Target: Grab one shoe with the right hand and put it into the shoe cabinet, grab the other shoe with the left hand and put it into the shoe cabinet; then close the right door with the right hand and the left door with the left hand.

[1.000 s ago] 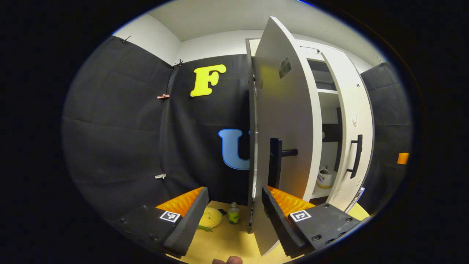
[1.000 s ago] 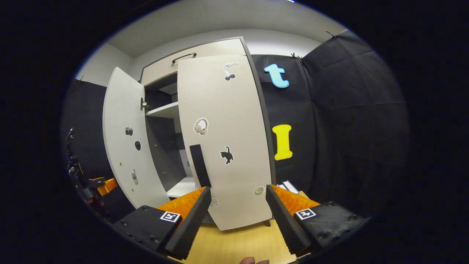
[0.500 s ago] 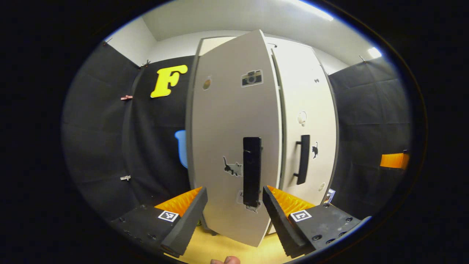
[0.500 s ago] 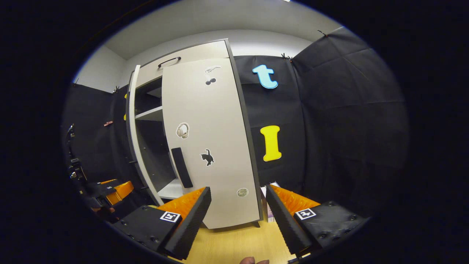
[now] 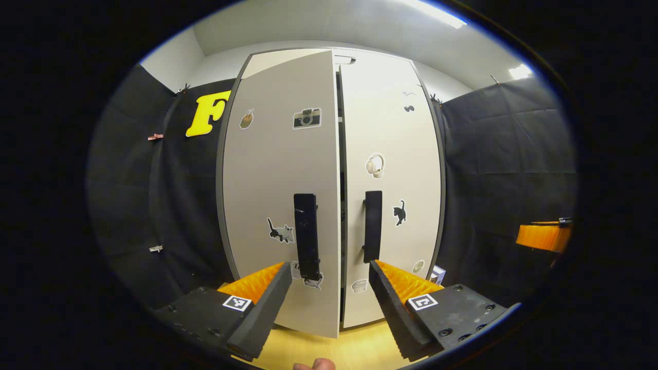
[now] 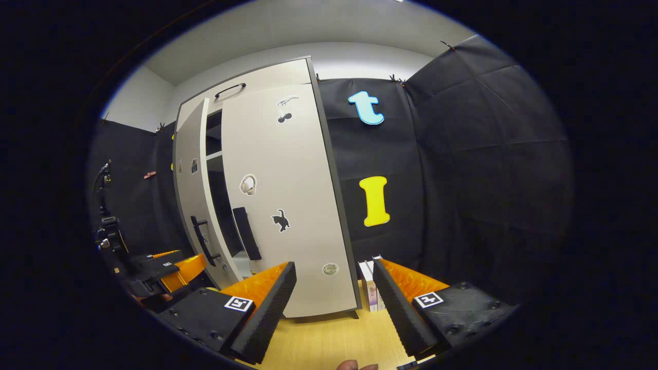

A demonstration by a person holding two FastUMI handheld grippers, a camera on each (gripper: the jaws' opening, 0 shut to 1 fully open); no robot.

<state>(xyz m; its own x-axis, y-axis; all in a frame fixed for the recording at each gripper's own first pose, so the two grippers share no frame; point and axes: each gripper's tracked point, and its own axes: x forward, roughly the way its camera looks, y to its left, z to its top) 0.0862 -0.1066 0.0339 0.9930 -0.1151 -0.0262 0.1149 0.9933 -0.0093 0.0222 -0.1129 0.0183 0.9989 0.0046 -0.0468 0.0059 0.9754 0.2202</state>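
The pale shoe cabinet (image 5: pixel 288 67) faces me in the left gripper view. Its right door (image 5: pixel 390 133) sits flush. Its left door (image 5: pixel 267 174) stands a narrow gap ajar, with its black handle (image 5: pixel 306 236) just ahead of my left gripper (image 5: pixel 328 264), which is open and holds nothing. In the right gripper view the left door (image 6: pixel 189 164) stands out from the closed right door (image 6: pixel 288 169), with dark shelves in the gap. My right gripper (image 6: pixel 334 263) is open and empty, off to the cabinet's right. The left gripper (image 6: pixel 169 267) shows low by the left door. The doors hide the cabinet's lower shelf.
Small white boxes (image 6: pixel 370 282) stand on the wooden floor (image 6: pixel 329 344) at the cabinet's right foot. Black cloth walls close in on both sides. A fingertip (image 5: pixel 314 364) shows at the bottom edge. The right gripper's orange part (image 5: pixel 545 236) is far right.
The left door swung from wide open to nearly closed, and the left gripper came round to face the door fronts. The right gripper drew slightly away from the closed right door.
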